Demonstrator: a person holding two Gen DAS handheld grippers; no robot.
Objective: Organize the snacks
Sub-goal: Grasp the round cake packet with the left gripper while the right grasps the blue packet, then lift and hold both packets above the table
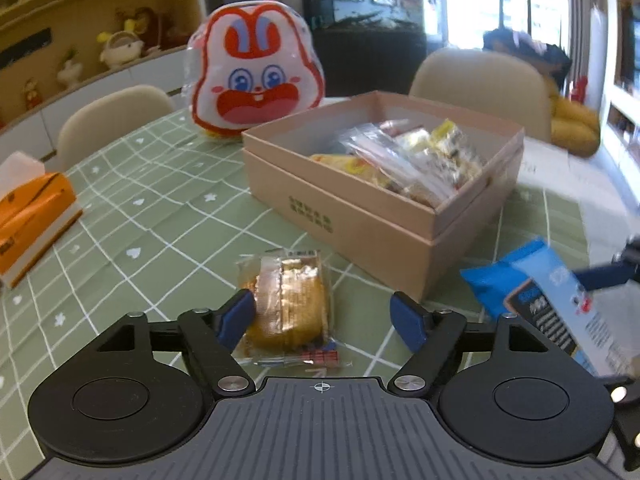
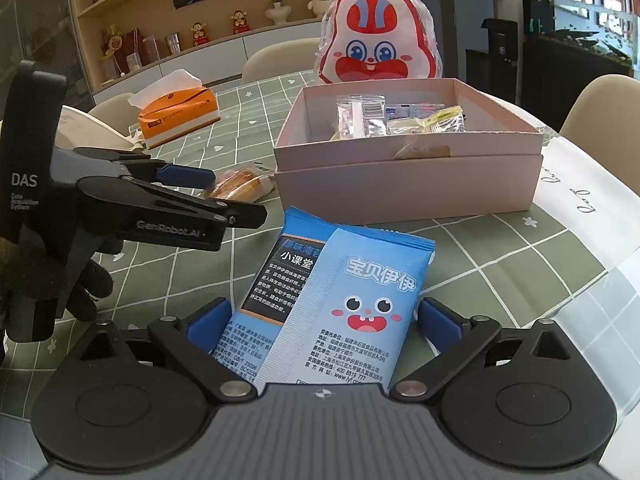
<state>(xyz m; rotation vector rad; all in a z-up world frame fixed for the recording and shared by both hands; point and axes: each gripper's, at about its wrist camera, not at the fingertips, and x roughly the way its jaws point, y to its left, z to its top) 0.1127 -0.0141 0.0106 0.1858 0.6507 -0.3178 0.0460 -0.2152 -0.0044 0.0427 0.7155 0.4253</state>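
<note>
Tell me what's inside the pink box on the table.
The pink box holds a pile of small wrapped snacks: clear and silvery packets, some yellow-printed. They overlap, and the near wall hides the bottom, so a count or anything underneath can't be seen.

a home dining or living room, by the look of it. a table point(image 1: 132, 216) under a green grid-patterned cloth stands ringed by beige chairs point(image 1: 108, 120), with a tissue box point(image 2: 180, 114) on top. along the wall run wooden shelves point(image 2: 168, 12) over white cabinets, lined with figurines point(image 2: 239, 21), a vase point(image 2: 278, 11) and small ornaments. bright windows point(image 1: 504, 8) with a curtain light the far side, and a fish tank point(image 2: 580, 24) sits on a dark cabinet.
</note>
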